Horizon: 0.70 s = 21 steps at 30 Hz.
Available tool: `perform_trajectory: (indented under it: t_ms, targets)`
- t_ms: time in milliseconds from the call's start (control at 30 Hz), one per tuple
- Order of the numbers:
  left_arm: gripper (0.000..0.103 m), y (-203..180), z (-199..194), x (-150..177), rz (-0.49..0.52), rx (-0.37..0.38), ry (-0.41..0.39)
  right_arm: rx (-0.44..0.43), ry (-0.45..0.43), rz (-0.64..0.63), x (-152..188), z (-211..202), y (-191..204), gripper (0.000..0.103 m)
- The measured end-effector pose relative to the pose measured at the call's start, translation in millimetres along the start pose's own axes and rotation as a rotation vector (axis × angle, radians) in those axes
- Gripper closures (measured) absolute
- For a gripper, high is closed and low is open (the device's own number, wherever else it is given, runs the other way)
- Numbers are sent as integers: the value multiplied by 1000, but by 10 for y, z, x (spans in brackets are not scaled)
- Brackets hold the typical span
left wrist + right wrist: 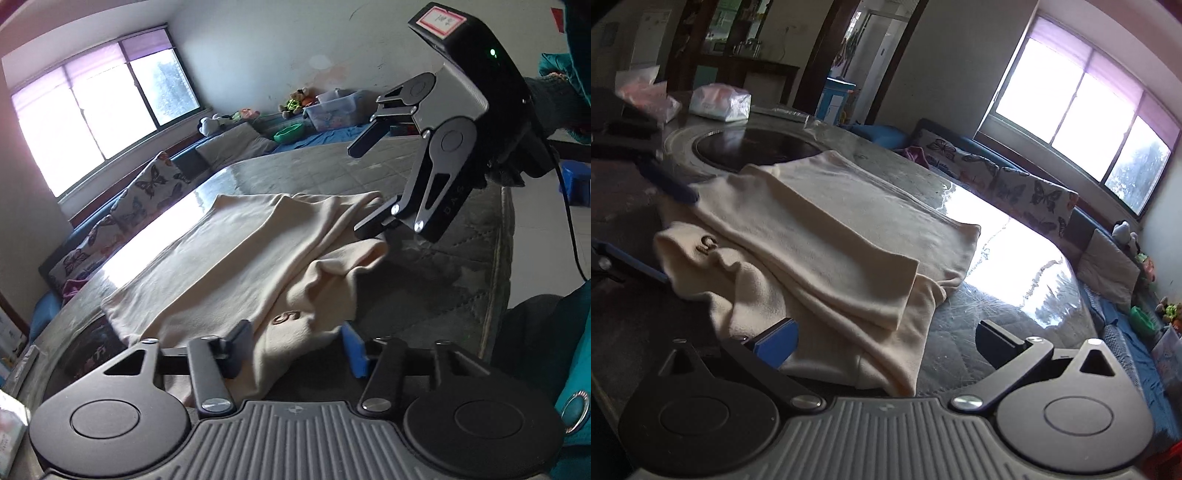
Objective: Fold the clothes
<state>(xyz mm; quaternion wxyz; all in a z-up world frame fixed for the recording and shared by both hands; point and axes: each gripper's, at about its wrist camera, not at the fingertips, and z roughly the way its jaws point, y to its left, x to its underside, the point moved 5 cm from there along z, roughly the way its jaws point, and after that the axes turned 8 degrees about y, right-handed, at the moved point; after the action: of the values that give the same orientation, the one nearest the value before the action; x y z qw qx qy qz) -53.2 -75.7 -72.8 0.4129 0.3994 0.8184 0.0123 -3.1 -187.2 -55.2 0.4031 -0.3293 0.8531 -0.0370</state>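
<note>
Cream garment [236, 258] lies partly folded on a round table [461, 258], one long panel doubled flat over the body, the near end bunched and wrinkled with a small brown embroidered mark [286, 317] facing up. Left gripper [297, 345] is down at that bunched end, jaws apart, cloth lying between the fingers and running under the tool; no pinch visible, so open. Right gripper [365, 186] shows in the left view above the far edge of the cloth, jaws spread wide, lower finger [373, 225] touching or just over the rumpled corner, upper finger clear in the air. From the right wrist view the right gripper [886, 341] has its blue-padded finger [777, 345] against the garment [849, 240] edge and the other finger off over bare table [960, 350], nothing clamped. Dark round inset [757, 147] sits in the tabletop just beyond the cloth. Plastic-wrapped packs [720, 101] at the far rim. Butterfly cushions [1015, 184] along a bench under the window [1089, 122]. Teal sleeve [569, 369] at the right edge.
</note>
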Motion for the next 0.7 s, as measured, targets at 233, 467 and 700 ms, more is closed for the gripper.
perform_trajectory:
  t_ms: [233, 467, 700]
  targets:
    - [89, 83, 4, -46, -70, 59, -12, -98, 16, -39, 30, -221, 29, 0]
    - [93, 404, -9, -217, -220, 103, -47, -145, 19, -99, -72, -110, 158, 5]
    - [94, 600, 54, -271, -307, 135, -45, -185, 20, -138, -204, 59, 263, 30]
